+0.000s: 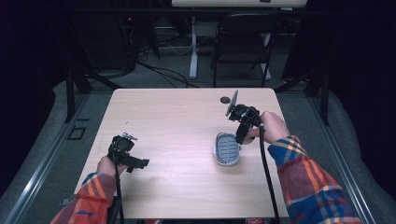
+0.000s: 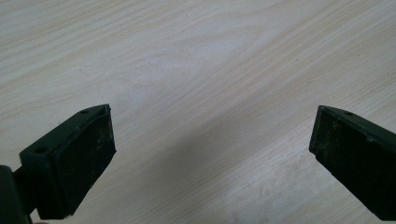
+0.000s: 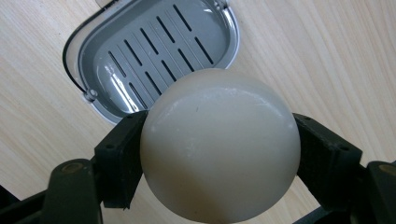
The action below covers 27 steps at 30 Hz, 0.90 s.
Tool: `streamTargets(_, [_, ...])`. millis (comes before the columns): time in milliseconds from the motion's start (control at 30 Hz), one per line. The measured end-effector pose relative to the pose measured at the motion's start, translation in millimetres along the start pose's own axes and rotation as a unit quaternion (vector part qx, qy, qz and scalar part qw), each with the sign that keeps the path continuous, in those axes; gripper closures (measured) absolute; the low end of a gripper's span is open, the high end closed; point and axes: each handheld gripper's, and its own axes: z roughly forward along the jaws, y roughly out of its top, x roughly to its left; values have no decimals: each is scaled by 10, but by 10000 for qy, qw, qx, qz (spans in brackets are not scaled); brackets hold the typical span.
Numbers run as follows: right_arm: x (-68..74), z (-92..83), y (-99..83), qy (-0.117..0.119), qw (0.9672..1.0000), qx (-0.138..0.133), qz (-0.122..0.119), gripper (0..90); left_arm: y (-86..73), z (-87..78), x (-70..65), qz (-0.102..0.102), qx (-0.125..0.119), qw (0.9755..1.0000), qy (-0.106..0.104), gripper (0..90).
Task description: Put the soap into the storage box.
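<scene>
Soap ball (image 3: pixel 219 144) pinched in right jaws above empty grey slotted dish (image 3: pixel 154 51); left jaws spread.

I am looking at a pale wood-grain counter (image 1: pixel 177 121) that is lying under both claws; in the left gripper view its grain is running bare between the left claw (image 2: pixel 212 140). A small dark round grommet (image 1: pixel 225 100) is sitting in the counter just beyond the right claw (image 1: pixel 241 137), near the far edge. Well beyond that claw, past the counter, a black folding chair (image 1: pixel 245 42) is standing on the grey floor (image 1: pixel 140 81). To the chair's left, a white desk leg (image 1: pixel 193 46) is standing upright. Black cables (image 1: pixel 161 71) are trailing over the floor, far ahead of the left claw (image 1: pixel 140 163).
</scene>
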Motion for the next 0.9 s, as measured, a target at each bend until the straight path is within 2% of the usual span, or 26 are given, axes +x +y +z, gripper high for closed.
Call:
streamTargets(333, [66, 18, 127, 23, 9998, 31, -178, 246, 0, 4, 2, 0, 1, 10000, -6, 1])
streamTargets(900, [156, 105, 260, 146, 9995, 7, -273, 246, 1, 6, 5, 13, 15, 10000, -7, 1])
